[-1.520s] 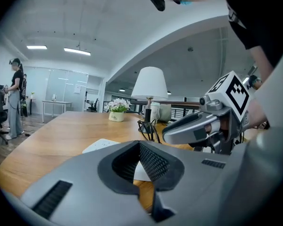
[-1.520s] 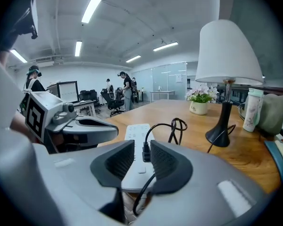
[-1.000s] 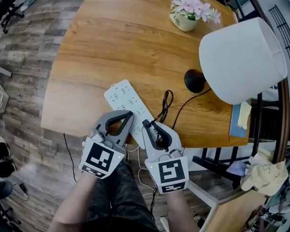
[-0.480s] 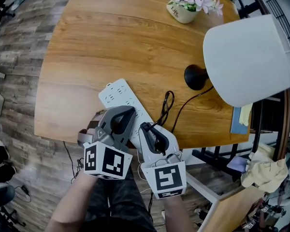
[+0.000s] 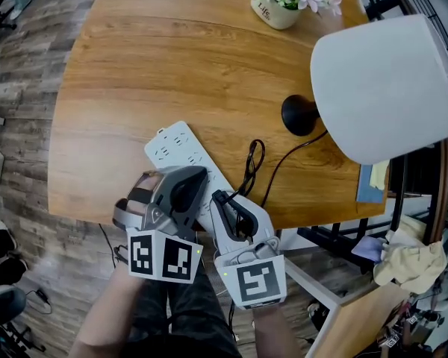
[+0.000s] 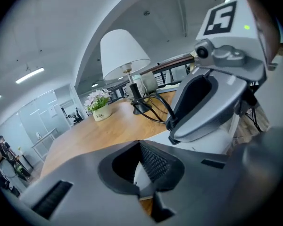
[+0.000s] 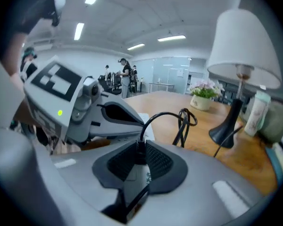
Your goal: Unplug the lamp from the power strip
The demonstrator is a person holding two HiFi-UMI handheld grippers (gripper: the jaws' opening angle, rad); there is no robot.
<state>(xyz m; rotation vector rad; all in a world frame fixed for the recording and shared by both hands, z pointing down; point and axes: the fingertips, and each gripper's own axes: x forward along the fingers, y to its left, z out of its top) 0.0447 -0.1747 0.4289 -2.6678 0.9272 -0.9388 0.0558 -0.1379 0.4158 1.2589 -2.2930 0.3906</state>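
A white power strip (image 5: 175, 149) lies aslant near the front edge of the wooden table (image 5: 172, 58). The lamp's black cord (image 5: 255, 162) runs from the black lamp base (image 5: 299, 115), under the white shade (image 5: 381, 88), to a black plug (image 7: 140, 149) in the strip's near end. My right gripper (image 7: 139, 157) has the plug between its ribbed pads; its jaws are closing and the pads touch it. My left gripper (image 5: 194, 176) lies tilted on the strip just left of it, and in the left gripper view it (image 6: 140, 166) holds the strip's white edge.
A pot of pink flowers (image 5: 280, 6) stands at the far side of the table. A dark metal chair (image 5: 403, 192) and cloth (image 5: 407, 263) are to the right. Cables hang off the front edge by the person's legs. Wood floor lies to the left.
The left gripper has rolled onto its side and settled on the strip's near end. The right gripper stayed around the plug and its jaws narrowed on it.
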